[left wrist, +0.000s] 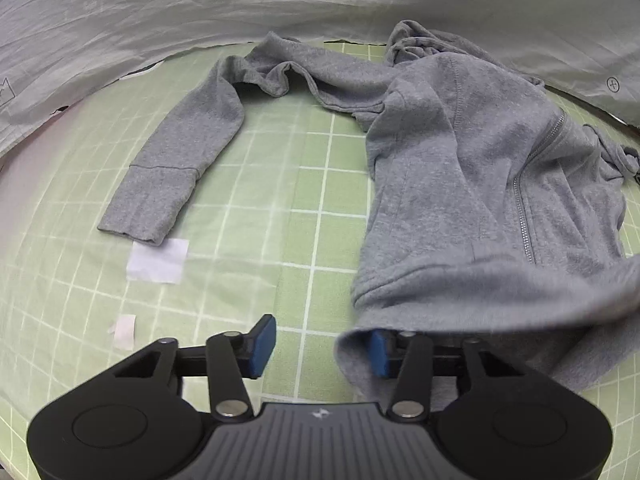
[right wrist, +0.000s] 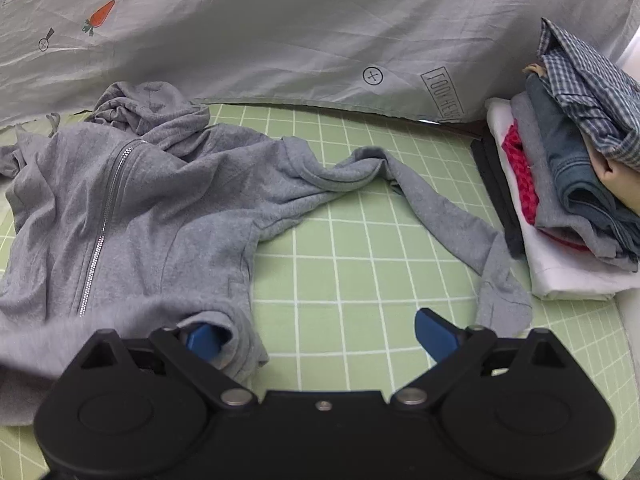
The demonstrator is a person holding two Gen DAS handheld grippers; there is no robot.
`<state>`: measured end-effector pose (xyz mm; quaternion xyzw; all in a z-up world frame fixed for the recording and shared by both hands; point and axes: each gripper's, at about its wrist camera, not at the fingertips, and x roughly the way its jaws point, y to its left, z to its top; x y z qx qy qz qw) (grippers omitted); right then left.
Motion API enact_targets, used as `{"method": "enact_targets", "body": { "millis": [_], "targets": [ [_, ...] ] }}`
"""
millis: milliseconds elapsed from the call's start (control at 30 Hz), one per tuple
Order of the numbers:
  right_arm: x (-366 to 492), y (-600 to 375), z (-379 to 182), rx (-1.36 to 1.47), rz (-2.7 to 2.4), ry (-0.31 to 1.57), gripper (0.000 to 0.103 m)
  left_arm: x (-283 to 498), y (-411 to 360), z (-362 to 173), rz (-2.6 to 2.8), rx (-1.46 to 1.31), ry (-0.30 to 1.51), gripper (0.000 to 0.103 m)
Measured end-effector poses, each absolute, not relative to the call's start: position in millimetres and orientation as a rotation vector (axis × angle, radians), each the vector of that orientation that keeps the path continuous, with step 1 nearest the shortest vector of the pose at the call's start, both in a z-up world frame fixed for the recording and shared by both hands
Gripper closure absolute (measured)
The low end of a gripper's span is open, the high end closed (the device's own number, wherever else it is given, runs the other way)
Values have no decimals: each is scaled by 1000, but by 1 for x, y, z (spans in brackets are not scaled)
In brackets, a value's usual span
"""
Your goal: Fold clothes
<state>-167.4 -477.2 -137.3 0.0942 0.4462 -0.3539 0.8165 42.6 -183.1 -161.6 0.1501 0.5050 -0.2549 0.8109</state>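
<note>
The green grid worktop (right wrist: 352,264) carries a grey zip hoodie (right wrist: 132,208) laid front-up, sleeves flung outward — seemingly spread for folding. A folded stack (right wrist: 560,208) sits well apart at the right edge. Left gripper (left wrist: 320,346) and right gripper (right wrist: 316,338) each have one pad under the hem — fingers apart, nothing pinched.

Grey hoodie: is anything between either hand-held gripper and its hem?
Nothing visible. The grey hoodie's hem already drapes over one finger of the left hand-held gripper and of the right hand-held gripper; both gaps show only the green mat.
</note>
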Motion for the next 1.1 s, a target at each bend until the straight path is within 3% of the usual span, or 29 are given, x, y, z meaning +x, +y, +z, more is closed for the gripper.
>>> {"method": "enact_targets", "body": {
  "millis": [33,67,233,367,700,833,1000,1067,1100],
  "targets": [
    [-171,-476,-136,201,-754,944,4,44,-181,-160,-554,289,1080,89],
    [-175,-474,-134,201,-753,937,4,44,-180,-158,-565,255,1081,97],
    [-185,-471,-119,170,-794,864,6,41,-182,-127,-570,232,937,100],
    [-192,-479,-130,218,-807,904,6,50,-176,-122,-586,156,946,100],
    [-199,-453,-174,175,-681,1041,17,30,-175,-180,-605,236,1110,96],
    [-202,-441,-177,141,-661,1051,30,27,-174,-186,-626,269,1132,89],
    [-216,-426,-174,159,-663,1030,36,24,-174,-189,-679,278,1136,76],
    [-223,-420,-173,172,-666,1011,43,22,-175,-189,-699,296,1126,73],
    [-227,-417,-173,177,-668,1001,52,21,-175,-189,-708,305,1121,73]
  ]
}}
